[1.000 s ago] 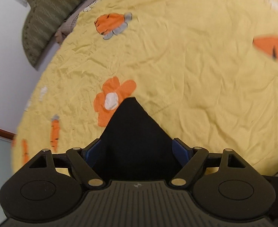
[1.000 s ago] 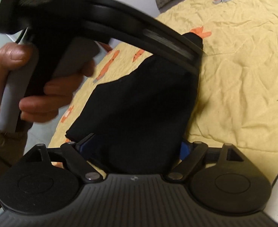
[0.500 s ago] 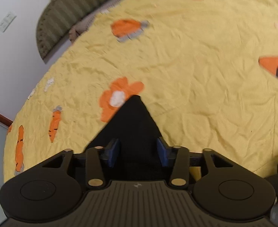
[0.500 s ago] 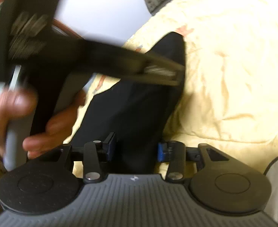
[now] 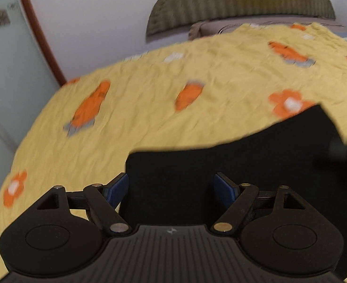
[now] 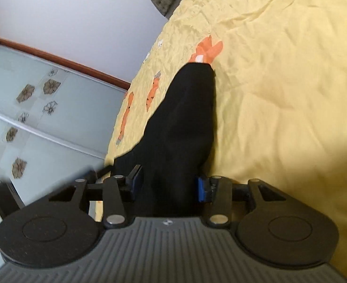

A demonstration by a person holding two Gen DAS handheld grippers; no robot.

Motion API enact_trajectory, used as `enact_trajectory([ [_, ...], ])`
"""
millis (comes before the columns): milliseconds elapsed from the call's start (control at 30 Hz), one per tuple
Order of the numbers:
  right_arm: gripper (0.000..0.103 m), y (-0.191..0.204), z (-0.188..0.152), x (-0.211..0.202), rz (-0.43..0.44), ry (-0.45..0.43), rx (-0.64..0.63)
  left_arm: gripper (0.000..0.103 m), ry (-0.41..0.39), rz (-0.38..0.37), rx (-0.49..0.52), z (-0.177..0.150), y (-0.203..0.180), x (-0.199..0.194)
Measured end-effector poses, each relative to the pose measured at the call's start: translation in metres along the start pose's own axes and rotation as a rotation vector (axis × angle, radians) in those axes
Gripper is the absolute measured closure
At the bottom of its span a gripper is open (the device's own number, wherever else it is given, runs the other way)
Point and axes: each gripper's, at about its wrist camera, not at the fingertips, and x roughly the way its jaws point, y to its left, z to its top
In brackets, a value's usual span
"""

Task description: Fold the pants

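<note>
On a bed covered by a yellow bedspread (image 5: 149, 127) printed with orange carrots and flowers, black pants (image 5: 232, 165) are lying folded into a narrow block near the bed's edge. Having just widened, the left gripper (image 5: 171, 187) is hovering with its blue pads apart over one corner, pressing on nothing, while the right gripper (image 6: 168, 184), narrower and also just opening slightly, is straddling the near end, probably to square up the fold. Motion blur is softening the left view, the pants' near end is hiding behind both grippers, and whether the right pads are touching cloth is hard to tell.
</note>
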Motion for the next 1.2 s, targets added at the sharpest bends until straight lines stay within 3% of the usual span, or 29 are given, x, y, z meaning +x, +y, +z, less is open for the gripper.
enact_trajectory([
  [100, 0.051, 0.001, 0.017, 0.007, 0.002, -0.018, 0.037, 0.024, 0.012, -0.015, -0.019, -0.012, 0.006, 0.008],
  [233, 0.049, 0.003, 0.019, 0.029, -0.009, -0.035, 0.019, 0.024, -0.022, -0.017, -0.018, -0.018, 0.006, 0.007],
  [267, 0.051, 0.008, 0.016, 0.028, -0.022, -0.017, -0.021, 0.024, -0.028, -0.017, -0.017, -0.02, 0.007, 0.008],
  [400, 0.084, 0.013, 0.009, 0.033, -0.106, 0.02, -0.095, 0.024, -0.028, -0.037, -0.052, -0.021, 0.01, 0.008],
  [500, 0.089, 0.006, 0.009, 0.03, -0.088, -0.005, -0.065, 0.023, -0.022, -0.048, -0.045, -0.02, 0.007, 0.005],
  [933, 0.091, 0.02, 0.006, 0.0, -0.177, -0.083, -0.144, 0.023, -0.02, -0.06, -0.033, -0.014, -0.005, -0.001],
  [967, 0.088, 0.019, 0.005, 0.001, -0.192, -0.074, -0.14, 0.023, -0.017, -0.06, -0.039, -0.015, -0.005, -0.001],
  [1000, 0.077, 0.019, 0.003, 0.001, -0.216, -0.069, -0.14, 0.023, -0.015, -0.061, -0.046, -0.015, -0.004, -0.002],
  [1067, 0.065, 0.022, -0.001, -0.003, -0.236, -0.081, -0.15, 0.023, -0.013, -0.069, -0.061, -0.016, -0.003, -0.003],
  [1100, 0.053, 0.025, -0.004, -0.008, -0.235, -0.097, -0.154, 0.023, -0.012, -0.072, -0.066, -0.017, -0.002, -0.004],
  [1200, 0.033, 0.042, -0.019, -0.03, -0.306, -0.189, -0.218, 0.023, -0.014, -0.071, -0.076, -0.02, -0.002, -0.008],
])
